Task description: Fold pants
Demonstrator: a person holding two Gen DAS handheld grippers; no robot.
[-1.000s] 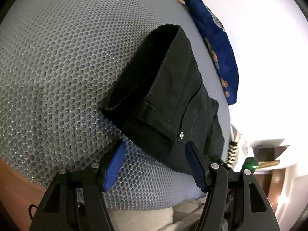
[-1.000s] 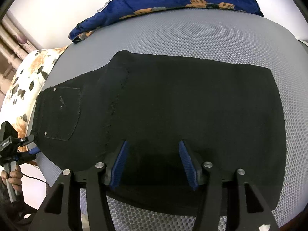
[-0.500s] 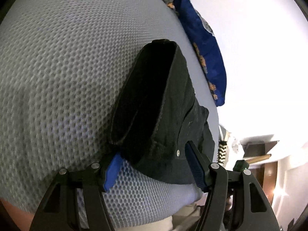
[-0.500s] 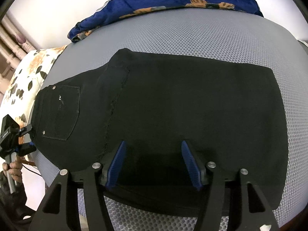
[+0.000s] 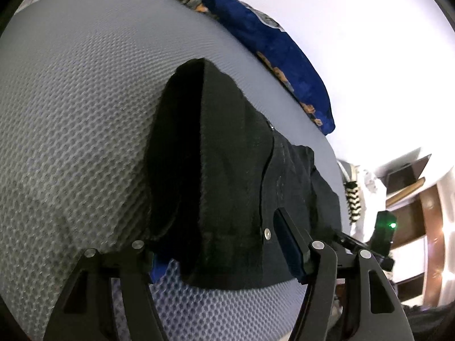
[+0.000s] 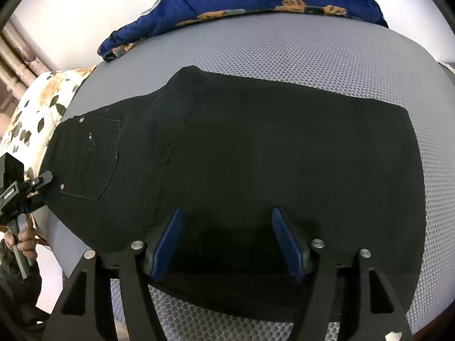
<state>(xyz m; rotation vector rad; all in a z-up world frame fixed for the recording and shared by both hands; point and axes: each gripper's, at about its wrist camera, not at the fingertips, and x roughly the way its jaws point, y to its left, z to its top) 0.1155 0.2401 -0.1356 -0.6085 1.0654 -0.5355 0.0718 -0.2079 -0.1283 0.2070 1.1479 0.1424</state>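
Black pants (image 6: 270,153) lie flat across a grey mesh mattress (image 6: 298,56), waist end to the left with a back pocket (image 6: 91,156). My right gripper (image 6: 224,241) is open, its blue pads over the near edge of the pants' middle. In the left wrist view the waist end (image 5: 227,170) is seen end-on and its opening gapes. My left gripper (image 5: 221,250) is open with the waistband between its pads; it also shows at the left edge of the right wrist view (image 6: 34,190), touching the waist edge.
A blue blanket with orange prints (image 6: 256,5) lies along the mattress's far edge by a white wall. A floral pillow (image 6: 37,108) sits beyond the waist end. Wooden shelving (image 5: 412,193) stands past the bed.
My left gripper has moved forward and lower onto the waist end, so the waistband now sits between its pads. My right gripper and the pants have barely shifted.
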